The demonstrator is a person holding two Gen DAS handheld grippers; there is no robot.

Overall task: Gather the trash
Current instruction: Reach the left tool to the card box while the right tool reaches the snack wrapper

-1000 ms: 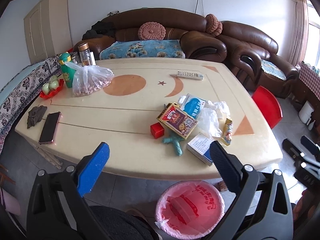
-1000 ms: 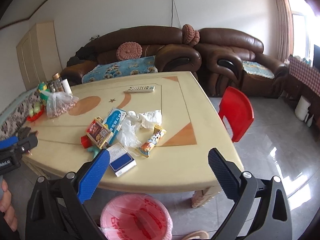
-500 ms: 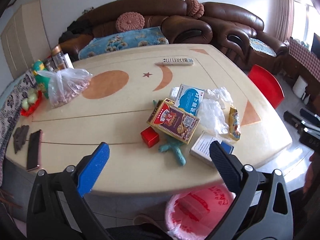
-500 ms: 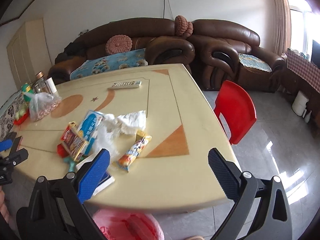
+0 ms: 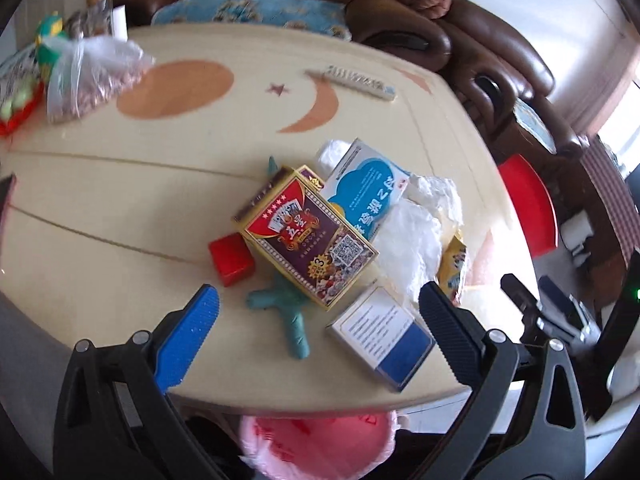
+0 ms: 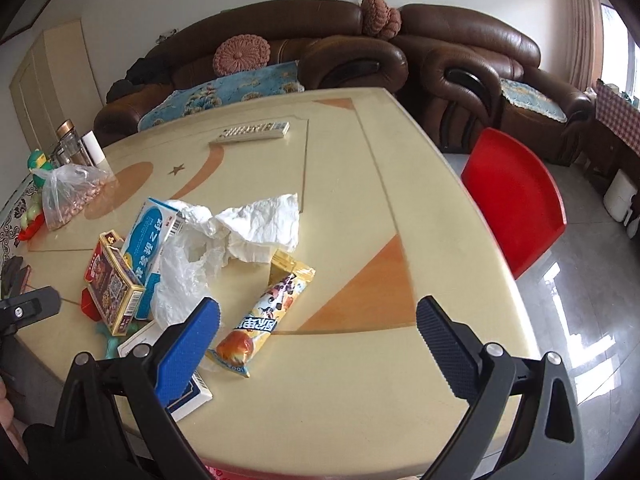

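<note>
A trash pile lies on the cream table (image 5: 120,208): a red-and-purple card box (image 5: 306,236) (image 6: 110,280), a blue-and-white carton (image 5: 366,192) (image 6: 150,232), a white-and-blue box (image 5: 382,336), a red block (image 5: 231,260), a teal toy (image 5: 288,312), clear plastic (image 6: 180,276), white tissue (image 6: 260,224) and a yellow snack wrapper (image 6: 266,316). My left gripper (image 5: 318,312) is open above the near edge by the boxes. My right gripper (image 6: 318,326) is open just above the snack wrapper. A pink-lined trash bin (image 5: 320,444) stands below the table edge.
A bag of nuts (image 6: 70,196), bottles (image 6: 72,146) and a remote (image 6: 254,132) sit farther back. A red chair (image 6: 516,196) stands right of the table. Brown sofas (image 6: 320,52) line the far wall.
Both grippers have moved forward and lower over the table, closer to the trash pile. The bin has slid mostly out of view under the table edge. Both stay open.
</note>
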